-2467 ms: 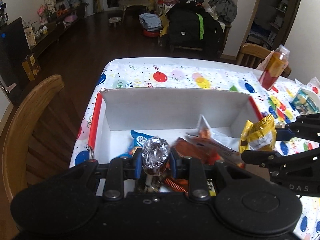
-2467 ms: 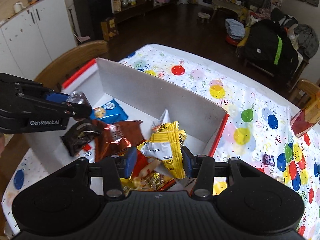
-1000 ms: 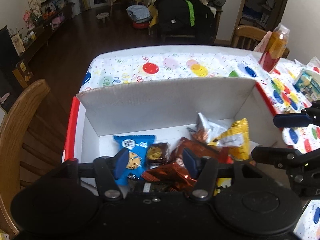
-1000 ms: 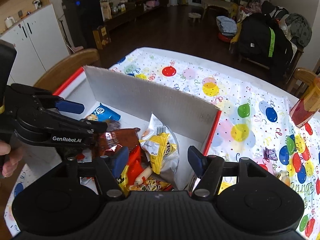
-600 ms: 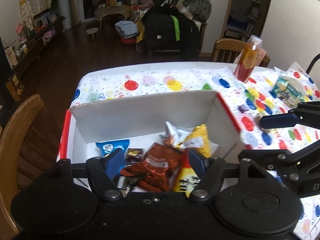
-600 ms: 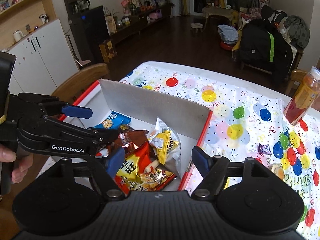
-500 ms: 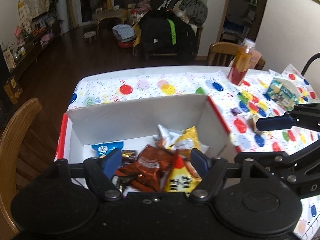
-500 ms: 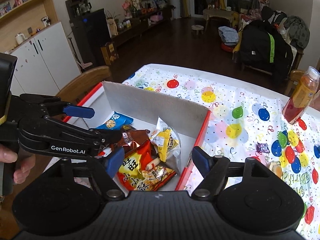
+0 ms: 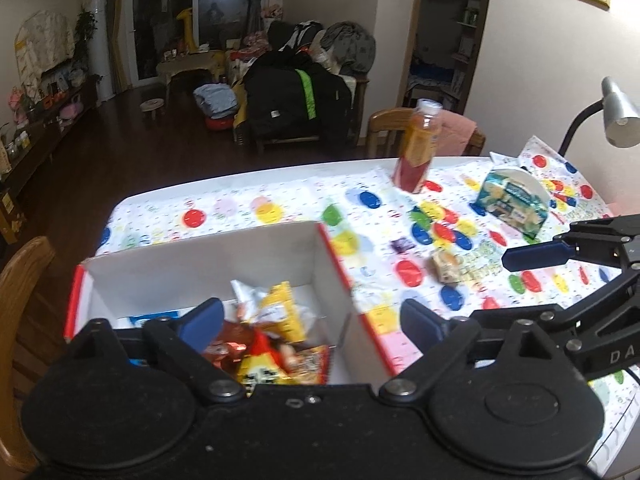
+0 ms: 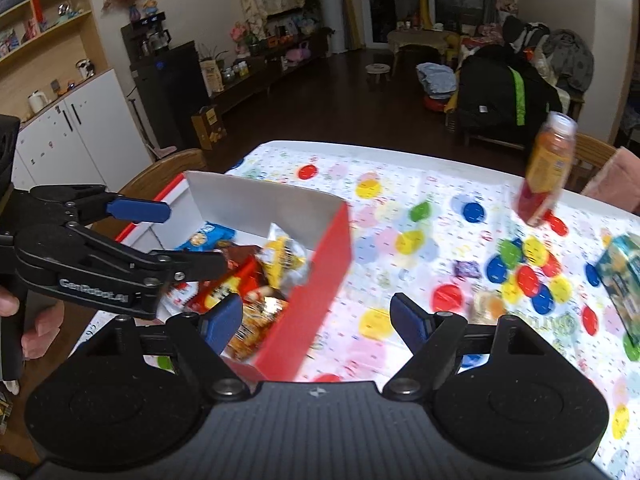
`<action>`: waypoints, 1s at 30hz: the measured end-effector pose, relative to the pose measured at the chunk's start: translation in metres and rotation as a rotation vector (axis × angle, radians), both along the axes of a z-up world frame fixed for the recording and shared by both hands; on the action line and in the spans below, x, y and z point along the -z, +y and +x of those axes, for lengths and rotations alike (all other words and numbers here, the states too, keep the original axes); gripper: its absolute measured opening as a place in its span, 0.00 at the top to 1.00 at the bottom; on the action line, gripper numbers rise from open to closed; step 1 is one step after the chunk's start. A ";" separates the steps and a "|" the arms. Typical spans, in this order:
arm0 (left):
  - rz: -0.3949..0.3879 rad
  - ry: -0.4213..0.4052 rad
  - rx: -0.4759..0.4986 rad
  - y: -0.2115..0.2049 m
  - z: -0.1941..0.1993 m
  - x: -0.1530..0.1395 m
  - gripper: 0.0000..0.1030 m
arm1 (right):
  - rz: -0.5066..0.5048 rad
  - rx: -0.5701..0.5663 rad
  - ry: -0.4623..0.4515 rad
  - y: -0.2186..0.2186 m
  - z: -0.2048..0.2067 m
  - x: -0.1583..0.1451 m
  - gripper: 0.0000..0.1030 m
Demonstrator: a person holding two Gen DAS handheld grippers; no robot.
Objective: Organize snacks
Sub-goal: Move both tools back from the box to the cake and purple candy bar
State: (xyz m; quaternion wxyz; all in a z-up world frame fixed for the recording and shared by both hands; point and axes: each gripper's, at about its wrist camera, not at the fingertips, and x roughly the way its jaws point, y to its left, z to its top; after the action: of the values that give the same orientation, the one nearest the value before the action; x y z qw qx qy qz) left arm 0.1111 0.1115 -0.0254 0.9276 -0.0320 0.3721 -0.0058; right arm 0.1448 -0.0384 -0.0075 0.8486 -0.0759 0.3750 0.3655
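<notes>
Through my left wrist cam, my left gripper is spread wide with nothing in it, hanging over the right end of the white box with red sides. The snacks are piled in the box, mostly below my left finger and the gap. Two loose bits, a small purple candy and a tan wrapped snack, lie on the balloon tablecloth well right of the box. From the right wrist cam, my right gripper is also wide open and empty, straddling the box's red end wall, snack pile under the left finger, purple candy ahead of the right finger.
</notes>
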 end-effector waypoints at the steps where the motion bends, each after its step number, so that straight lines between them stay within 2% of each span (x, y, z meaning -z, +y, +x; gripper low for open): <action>1: -0.001 -0.004 0.002 -0.006 0.000 0.000 0.04 | 0.000 0.006 0.001 -0.008 0.002 0.001 0.22; 4: 0.000 -0.017 0.015 -0.026 0.004 -0.001 0.01 | -0.004 0.029 0.004 -0.030 0.009 0.005 0.22; 11: 0.000 -0.020 0.005 -0.069 0.023 0.006 0.01 | -0.037 0.081 0.012 -0.081 0.030 0.021 0.22; 18: 0.001 0.008 -0.027 -0.101 0.059 0.019 0.01 | -0.048 0.098 0.020 -0.119 0.053 0.037 0.22; 25: -0.001 0.046 -0.068 -0.117 0.104 0.030 0.01 | -0.058 0.067 0.025 -0.132 0.075 0.058 0.22; 30: 0.029 0.060 -0.079 -0.124 0.139 0.043 0.01 | -0.059 0.041 0.027 -0.128 0.089 0.071 0.22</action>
State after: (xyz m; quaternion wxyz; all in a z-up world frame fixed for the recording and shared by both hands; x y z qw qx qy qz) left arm 0.2505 -0.0128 -0.0687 0.9159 -0.0334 0.3982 0.0371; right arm 0.2337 -0.1663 -0.0789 0.8482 -0.0881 0.3985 0.3378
